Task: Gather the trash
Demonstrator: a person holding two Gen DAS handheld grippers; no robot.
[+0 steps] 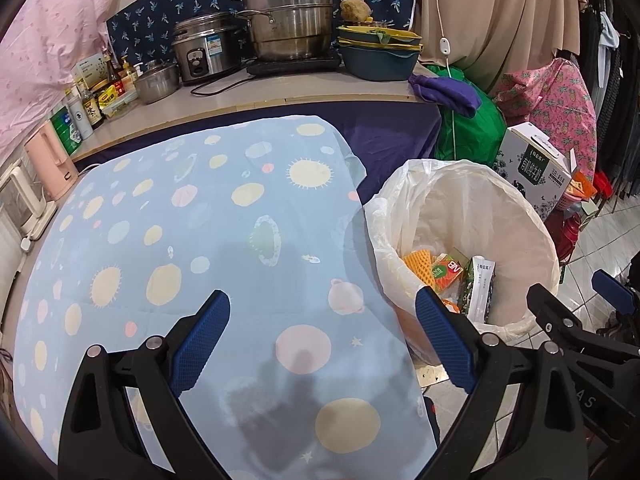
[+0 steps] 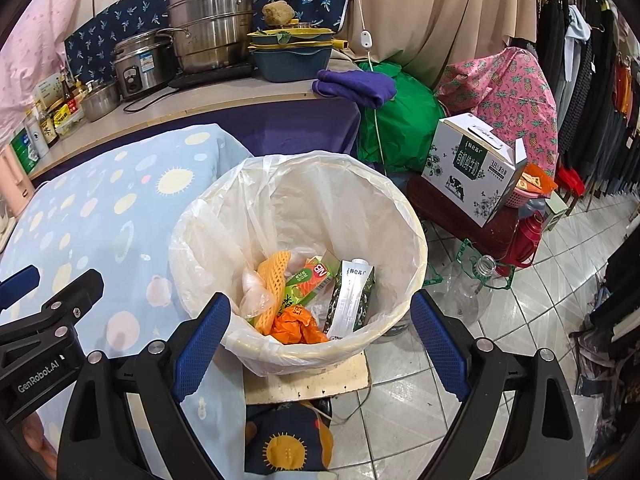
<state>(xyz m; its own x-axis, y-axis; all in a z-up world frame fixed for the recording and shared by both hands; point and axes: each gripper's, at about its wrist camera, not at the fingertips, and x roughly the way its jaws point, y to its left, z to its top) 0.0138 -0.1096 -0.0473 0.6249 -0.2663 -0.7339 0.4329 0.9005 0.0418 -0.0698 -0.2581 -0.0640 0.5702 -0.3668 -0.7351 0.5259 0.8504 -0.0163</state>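
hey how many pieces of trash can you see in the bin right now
5 at least. Orange foam net at the left, orange-green carton in the middle, green milk carton at the right, crumpled orange wrapper in front, clear plastic far left. More may lie underneath.

Round bin's thin white plastic liner [image 2: 280, 200] looks glossy, crinkled; inside, an orange foam net sleeve [image 2: 272, 280] w/ rough mesh. Pale-blue planet-print cloth [image 1: 180, 220] is matt, soft (slightly creased). Stacked steel steamer pots [image 1: 288, 20]: brushed, shiny metal.
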